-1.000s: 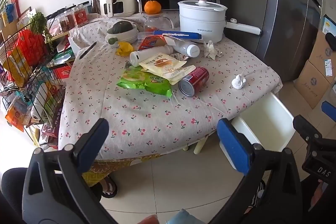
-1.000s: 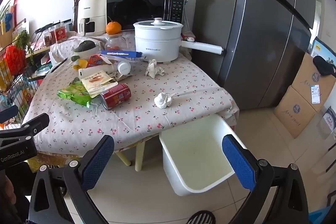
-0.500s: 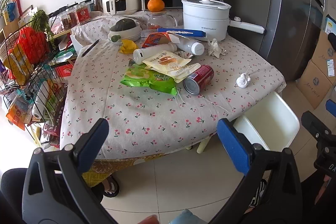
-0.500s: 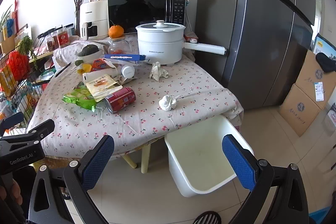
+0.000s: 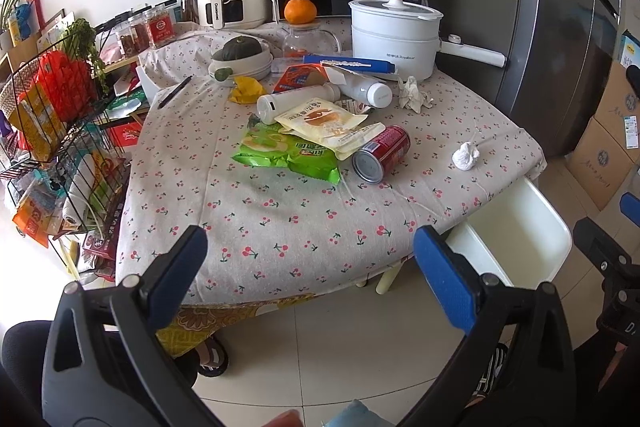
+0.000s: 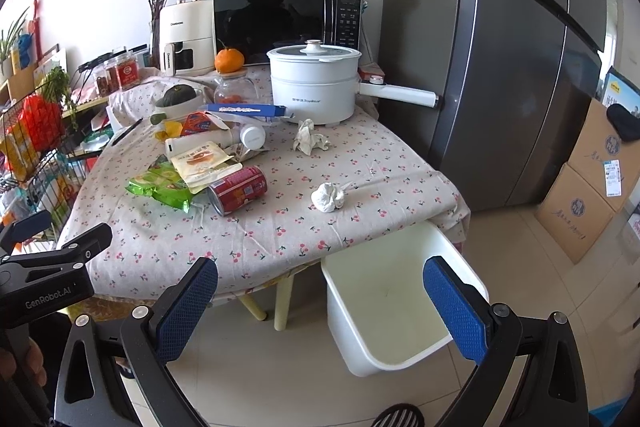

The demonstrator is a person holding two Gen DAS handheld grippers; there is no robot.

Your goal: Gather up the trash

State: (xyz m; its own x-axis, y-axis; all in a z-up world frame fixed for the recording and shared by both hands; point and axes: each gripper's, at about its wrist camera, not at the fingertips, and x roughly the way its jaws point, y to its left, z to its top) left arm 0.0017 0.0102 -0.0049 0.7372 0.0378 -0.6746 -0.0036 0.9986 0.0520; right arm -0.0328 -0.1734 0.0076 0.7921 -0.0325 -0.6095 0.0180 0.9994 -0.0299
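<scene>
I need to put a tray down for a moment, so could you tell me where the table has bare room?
The near part of the cherry-print tablecloth is bare, from the green snack bag and tipped red can to the front edge. Another free strip runs around the small white paper ball. The back, by the white electric pot, is crowded.

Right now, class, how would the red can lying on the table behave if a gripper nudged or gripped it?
The red can lies on its side, so a nudge would probably roll it across the cloth. It looks undented, likely stiff enough to grip. Its smooth round wall may slip between flat pads.
</scene>
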